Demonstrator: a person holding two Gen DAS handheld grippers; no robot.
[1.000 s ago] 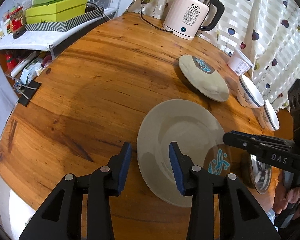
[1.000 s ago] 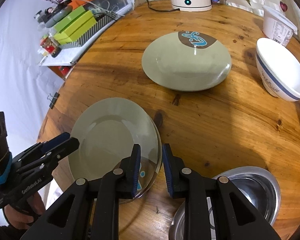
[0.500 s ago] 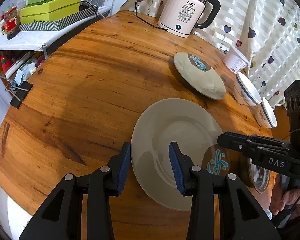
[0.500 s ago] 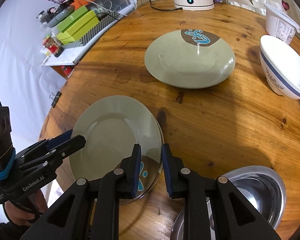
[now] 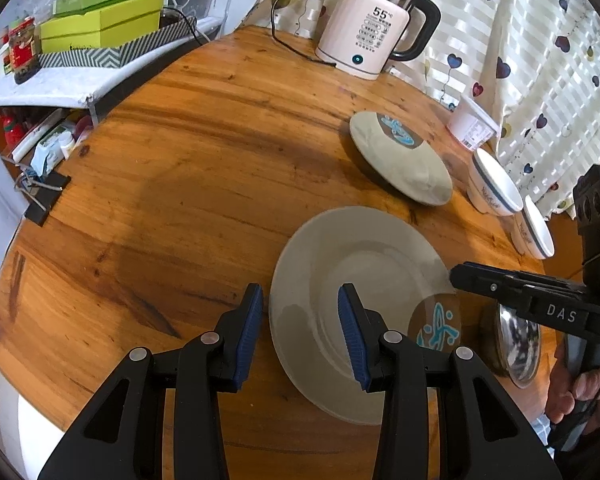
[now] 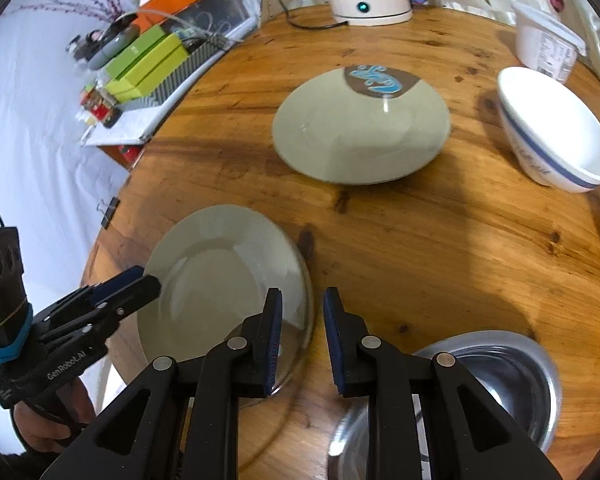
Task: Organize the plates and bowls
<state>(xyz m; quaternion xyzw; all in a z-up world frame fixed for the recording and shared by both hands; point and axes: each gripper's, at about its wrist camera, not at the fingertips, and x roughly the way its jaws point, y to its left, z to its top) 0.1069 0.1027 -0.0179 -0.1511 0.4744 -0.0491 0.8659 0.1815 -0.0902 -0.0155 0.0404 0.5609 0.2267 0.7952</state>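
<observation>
A grey-green plate with a blue-and-brown motif lies on the round wooden table near its front edge; it also shows in the right wrist view. My left gripper is open, its jaws straddling the plate's left rim. My right gripper is open with a narrow gap at the plate's right rim, gripping nothing. A second matching plate lies farther back. White blue-rimmed bowls stand to the right. A steel bowl sits at the front right.
A pink electric kettle with its cord stands at the table's back. A white tub is by the heart-print curtain. Green boxes sit on a side shelf to the left.
Both grippers pulled back slightly and shifted; the right gripper's jaws opened a little wider. The plate stayed on the table.
</observation>
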